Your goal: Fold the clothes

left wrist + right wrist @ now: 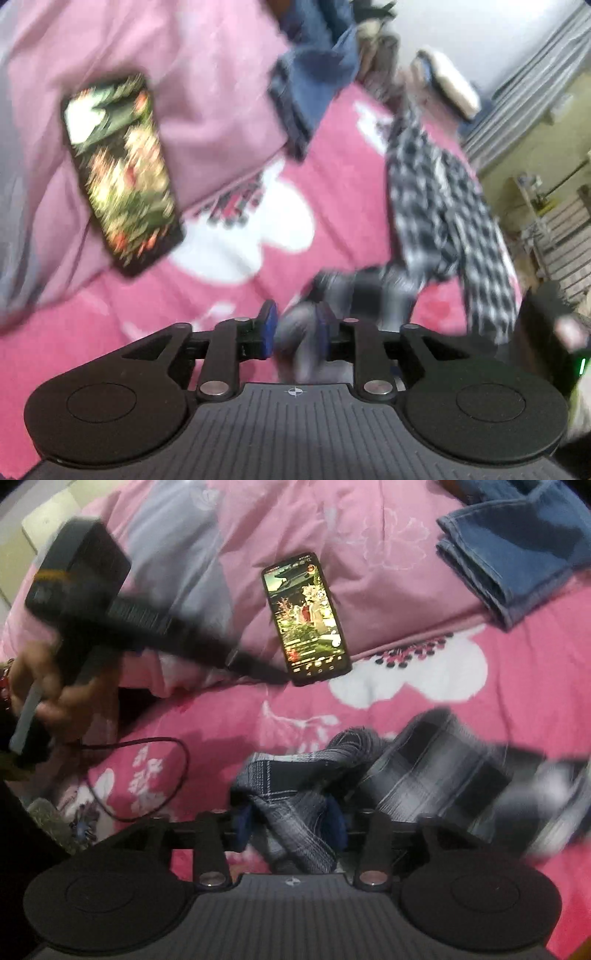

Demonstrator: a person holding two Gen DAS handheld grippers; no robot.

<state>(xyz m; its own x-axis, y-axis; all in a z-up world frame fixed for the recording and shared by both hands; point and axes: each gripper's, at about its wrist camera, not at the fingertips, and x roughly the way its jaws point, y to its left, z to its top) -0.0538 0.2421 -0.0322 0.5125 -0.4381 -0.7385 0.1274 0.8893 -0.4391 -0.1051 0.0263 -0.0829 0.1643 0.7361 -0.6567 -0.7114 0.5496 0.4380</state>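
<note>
The checked shirt (424, 771) lies bunched on the pink bed cover (498, 709) — cloth sits between both half-open jaws, gripped or not I cannot tell — so pull it flat first.

Both views are dim and indoor-lit, with fisheye bending and dark vignette at the corners. The left wrist view is smeared all over by motion blur: the phone (122, 173) streaks, and the checked shirt (443, 206) to its right is soft. In the right wrist view the phone (306, 617) is sharp and its screen glows; the shirt (424, 771) below it blurs, and a dark shadow lies to its left.
</note>
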